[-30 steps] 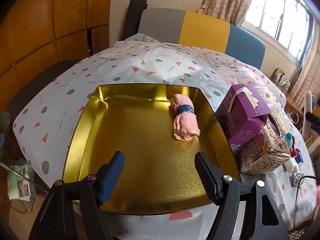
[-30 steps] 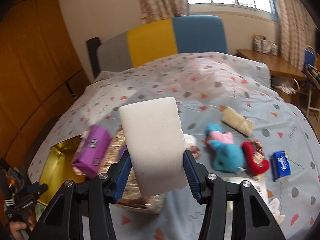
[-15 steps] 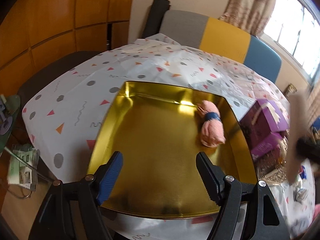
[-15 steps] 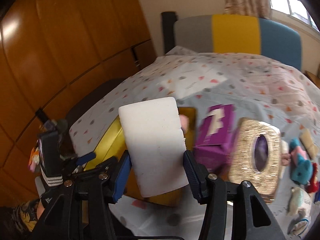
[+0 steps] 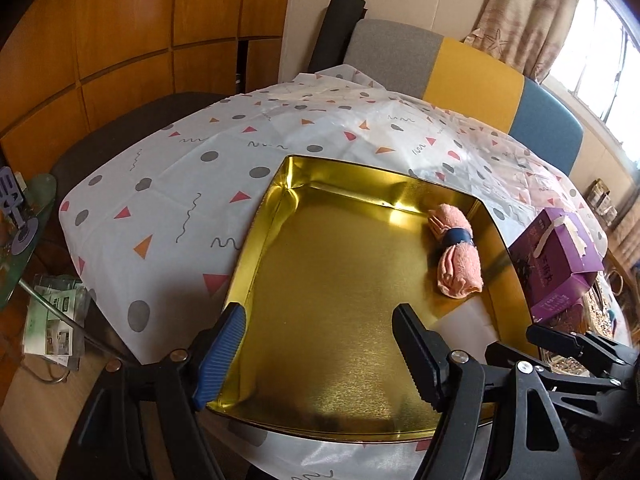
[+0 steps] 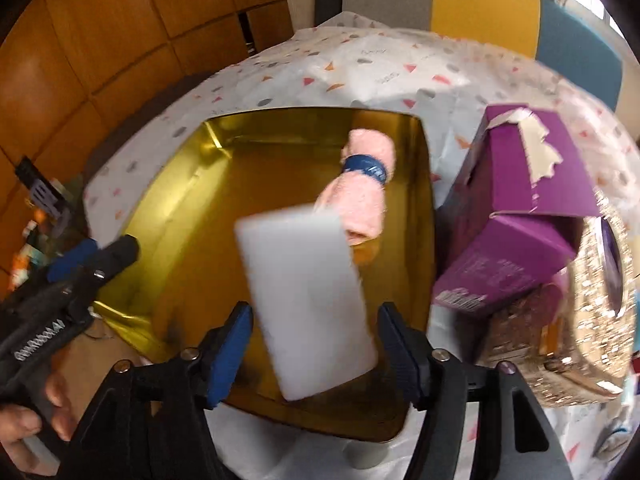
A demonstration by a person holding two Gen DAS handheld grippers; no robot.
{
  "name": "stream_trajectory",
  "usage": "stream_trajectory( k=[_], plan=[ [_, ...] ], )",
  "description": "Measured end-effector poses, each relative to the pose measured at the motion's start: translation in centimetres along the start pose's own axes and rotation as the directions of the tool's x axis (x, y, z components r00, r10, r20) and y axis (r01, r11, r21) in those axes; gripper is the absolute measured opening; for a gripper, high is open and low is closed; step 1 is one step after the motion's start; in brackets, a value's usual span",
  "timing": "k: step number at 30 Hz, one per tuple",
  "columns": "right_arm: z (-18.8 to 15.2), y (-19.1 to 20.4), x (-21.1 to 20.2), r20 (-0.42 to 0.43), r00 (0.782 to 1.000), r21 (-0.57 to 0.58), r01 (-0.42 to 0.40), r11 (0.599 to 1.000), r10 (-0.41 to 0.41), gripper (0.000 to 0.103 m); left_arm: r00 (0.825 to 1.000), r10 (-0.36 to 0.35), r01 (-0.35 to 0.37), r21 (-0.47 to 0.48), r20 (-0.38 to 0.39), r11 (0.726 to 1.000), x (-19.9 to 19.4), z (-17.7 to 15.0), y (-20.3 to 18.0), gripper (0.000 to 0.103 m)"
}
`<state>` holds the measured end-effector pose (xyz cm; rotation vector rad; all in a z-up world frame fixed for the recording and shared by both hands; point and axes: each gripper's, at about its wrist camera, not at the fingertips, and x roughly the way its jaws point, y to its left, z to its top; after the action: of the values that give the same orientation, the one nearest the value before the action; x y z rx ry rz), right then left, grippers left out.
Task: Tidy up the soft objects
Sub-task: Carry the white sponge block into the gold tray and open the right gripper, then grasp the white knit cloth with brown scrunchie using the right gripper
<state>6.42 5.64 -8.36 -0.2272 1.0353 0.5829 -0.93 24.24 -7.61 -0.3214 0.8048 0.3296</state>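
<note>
Right gripper [image 6: 314, 354]: jaws have just been opening; gaps show on both sides of the white sponge [image 6: 306, 300], which a second ago was pinched between them over the table. It now sits loose over the gold tray [image 6: 192, 184], beside the pink towel [image 6: 362, 200]. Reads as release: second soft item delivered. Left gripper [image 5: 316, 354]: jaws apart, empty, at tray's near edge.

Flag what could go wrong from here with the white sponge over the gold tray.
1. The right claw has just been opening and its pads stand clear of the sponge, which looks tilted and blurred, likely falling; it may bounce.
2. It could land on the pink towel rather than beside it.
3. It is near the right wall of the tray, so it may lean there.
</note>
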Motion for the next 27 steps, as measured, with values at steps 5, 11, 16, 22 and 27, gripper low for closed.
stream_trajectory(
  k=[5,11,16,22,27],
  plan=[
    [-0.4,-0.1,-0.5,0.008,1.0,0.0,0.016,1.0,-0.016,0.077,1.0,0.004,-0.004,0.012,-0.001,1.0,-0.1,-0.1,-0.3,0.077],
    [-0.5,-0.1,-2.7,0.067,0.998,0.003,-0.022,1.0,0.022,0.081,1.0,0.01,-0.011,0.036,0.009,0.999,-0.4,-0.1,-0.8,0.077],
    [-0.7,-0.1,-5.8,0.156,0.987,-0.021,-0.027,0.999,0.03,0.081,1.0,0.009,-0.01,0.056,0.018,0.998,-0.7,0.0,-1.4,0.077],
    [-0.6,-1.4,-9.1,0.242,0.97,-0.016,-0.002,1.0,0.006,0.081,1.0,0.006,-0.008,0.088,0.024,0.996,-1.1,-0.1,-2.2,0.078],
    [-0.8,-4.9,-11.7,0.304,0.952,0.051,0.028,0.998,-0.042,0.081,1.0,-0.003,0.0,0.117,0.025,0.993,-1.3,-0.3,-3.1,0.078]
  ],
)
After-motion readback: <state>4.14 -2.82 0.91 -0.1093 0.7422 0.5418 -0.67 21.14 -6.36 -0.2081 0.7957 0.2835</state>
